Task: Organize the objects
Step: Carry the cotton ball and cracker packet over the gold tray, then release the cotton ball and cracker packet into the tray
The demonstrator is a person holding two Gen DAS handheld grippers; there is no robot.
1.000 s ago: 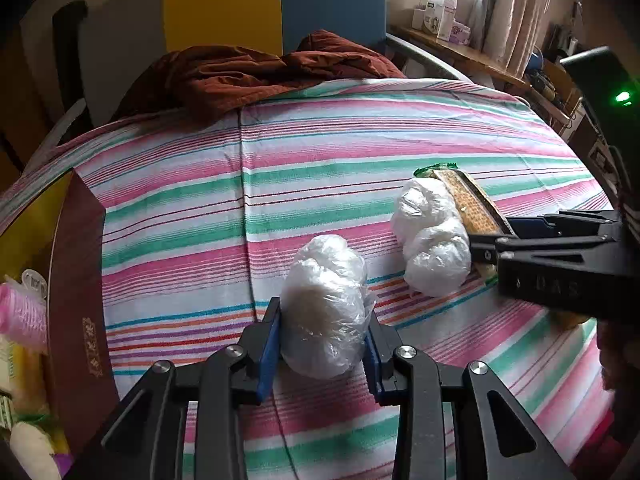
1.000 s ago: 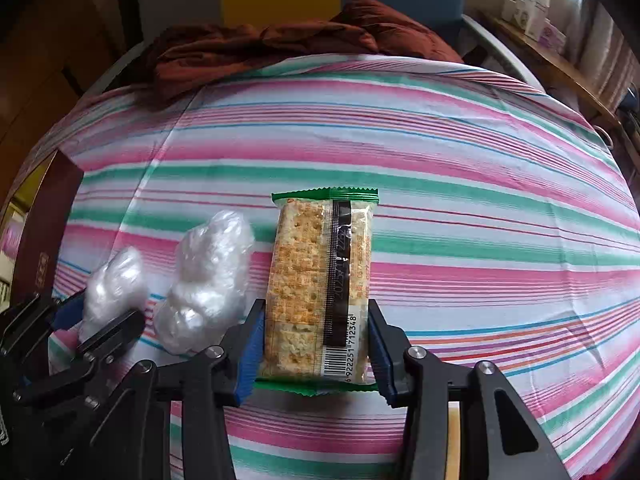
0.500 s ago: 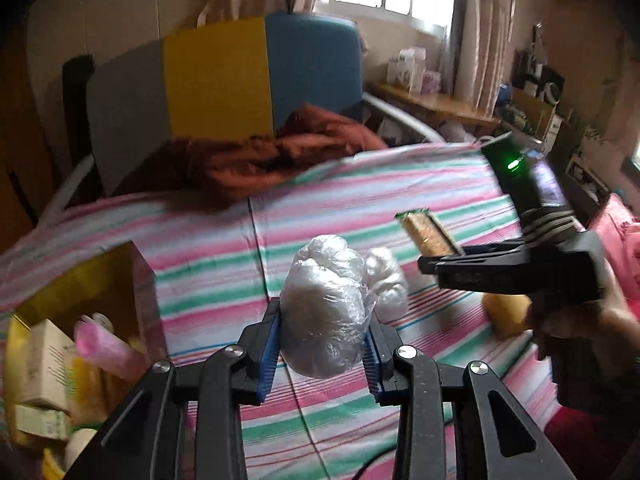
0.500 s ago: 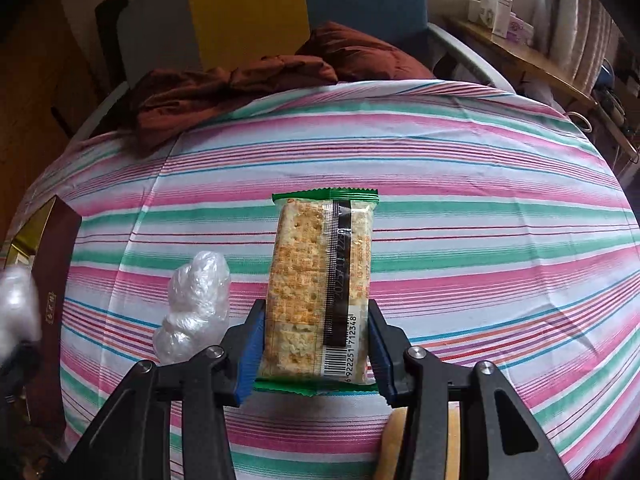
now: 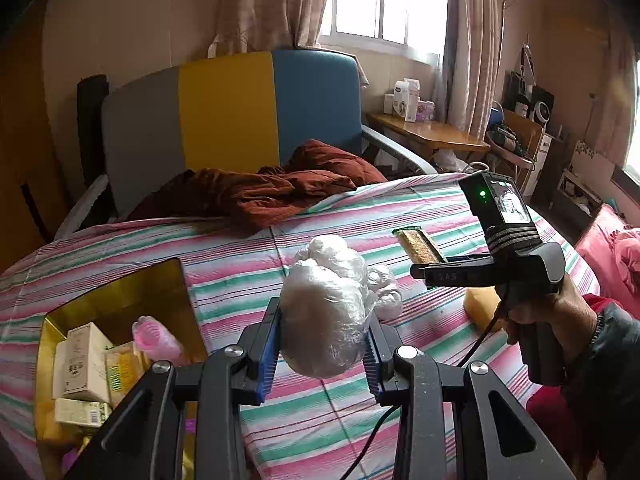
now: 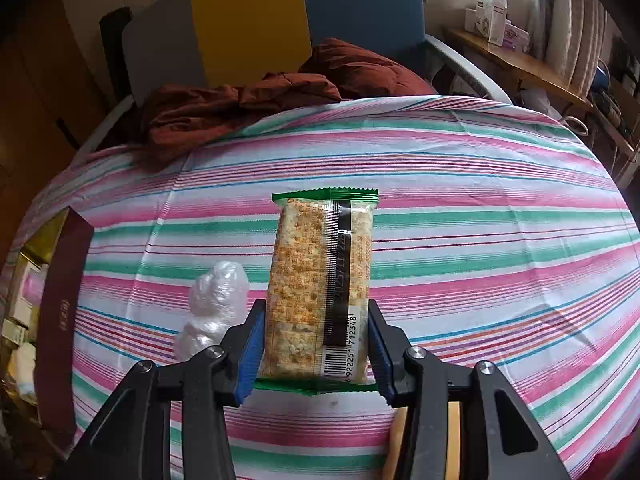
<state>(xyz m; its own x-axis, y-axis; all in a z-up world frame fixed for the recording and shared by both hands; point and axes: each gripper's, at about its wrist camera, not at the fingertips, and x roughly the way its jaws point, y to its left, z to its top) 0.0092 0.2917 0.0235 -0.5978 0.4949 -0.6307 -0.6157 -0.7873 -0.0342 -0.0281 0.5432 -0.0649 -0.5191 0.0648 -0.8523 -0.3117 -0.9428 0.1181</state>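
The left claw (image 5: 322,354) clamps the soft, light plastic-wrapped bundle (image 5: 326,312) at mid-body (crushable), while the right claw (image 6: 316,354) grips the brittle cracker pack (image 6: 322,280) by its lower sides.

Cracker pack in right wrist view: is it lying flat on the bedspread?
No: the cracker pack is clamped between the right gripper pads, raised off the striped bedspread.

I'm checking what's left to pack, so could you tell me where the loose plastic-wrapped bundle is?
The loose plastic-wrapped bundle lies on the striped bedsheet, just left of the cracker pack, right of the box.
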